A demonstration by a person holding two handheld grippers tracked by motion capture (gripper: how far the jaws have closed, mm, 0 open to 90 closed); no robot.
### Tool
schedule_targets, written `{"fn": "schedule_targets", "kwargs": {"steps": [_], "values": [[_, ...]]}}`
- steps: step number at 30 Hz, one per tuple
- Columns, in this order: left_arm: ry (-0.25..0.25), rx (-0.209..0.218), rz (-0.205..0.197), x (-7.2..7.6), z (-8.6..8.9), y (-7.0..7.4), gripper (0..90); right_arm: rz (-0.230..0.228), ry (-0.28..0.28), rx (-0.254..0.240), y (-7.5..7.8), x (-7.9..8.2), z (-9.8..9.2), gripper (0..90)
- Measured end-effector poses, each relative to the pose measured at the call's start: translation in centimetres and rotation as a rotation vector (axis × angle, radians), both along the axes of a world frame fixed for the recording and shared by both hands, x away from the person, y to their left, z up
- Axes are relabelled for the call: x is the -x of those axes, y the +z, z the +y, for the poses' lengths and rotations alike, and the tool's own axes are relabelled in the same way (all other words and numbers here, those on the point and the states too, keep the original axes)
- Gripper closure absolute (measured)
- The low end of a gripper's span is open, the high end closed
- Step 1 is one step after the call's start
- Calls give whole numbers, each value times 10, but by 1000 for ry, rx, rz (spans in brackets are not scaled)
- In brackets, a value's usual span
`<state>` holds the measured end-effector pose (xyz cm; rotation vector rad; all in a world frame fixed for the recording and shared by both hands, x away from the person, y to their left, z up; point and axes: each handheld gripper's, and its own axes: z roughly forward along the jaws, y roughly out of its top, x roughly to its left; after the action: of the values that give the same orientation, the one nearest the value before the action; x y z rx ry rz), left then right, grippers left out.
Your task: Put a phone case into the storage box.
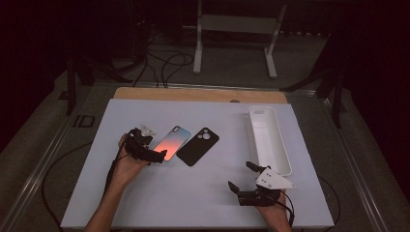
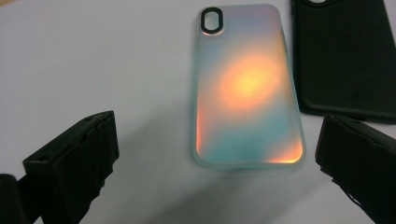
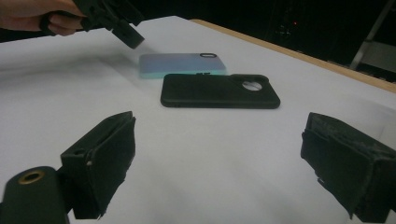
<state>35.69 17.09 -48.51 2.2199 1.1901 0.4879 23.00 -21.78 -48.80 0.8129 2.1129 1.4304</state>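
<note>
An iridescent orange-and-teal phone case (image 1: 172, 141) (image 2: 245, 88) lies back up on the white mat (image 1: 193, 193), left of centre. Beside it on the right, close but apart, lies a black phone case (image 1: 198, 146) (image 3: 219, 91) with a round camera hole. My left gripper (image 1: 153, 144) (image 2: 218, 129) is open just above the near end of the iridescent case, one jaw on each side, holding nothing. My right gripper (image 1: 240, 175) (image 3: 222, 130) is open over bare mat at the front right, pointing toward the black case. In the right gripper view the iridescent case (image 3: 182, 64) lies behind the black one.
A long white tray (image 1: 276, 145) lies along the mat's right side, just beyond my right gripper. The table's wooden edge (image 1: 193, 94) runs behind the mat. A white stand (image 1: 232, 24) and cables (image 1: 164, 63) are on the floor past the table.
</note>
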Motion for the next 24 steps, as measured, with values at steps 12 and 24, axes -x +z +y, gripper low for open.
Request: {"fn": "schedule_targets", "kwargs": {"steps": [12, 24], "values": [[-22, -28, 96, -17, -13, -18, 0, -1, 2, 0, -1, 0, 1, 99], [-41, -25, 166, -25, -22, -30, 0, 2, 5, 3, -1, -1, 2, 99]]}}
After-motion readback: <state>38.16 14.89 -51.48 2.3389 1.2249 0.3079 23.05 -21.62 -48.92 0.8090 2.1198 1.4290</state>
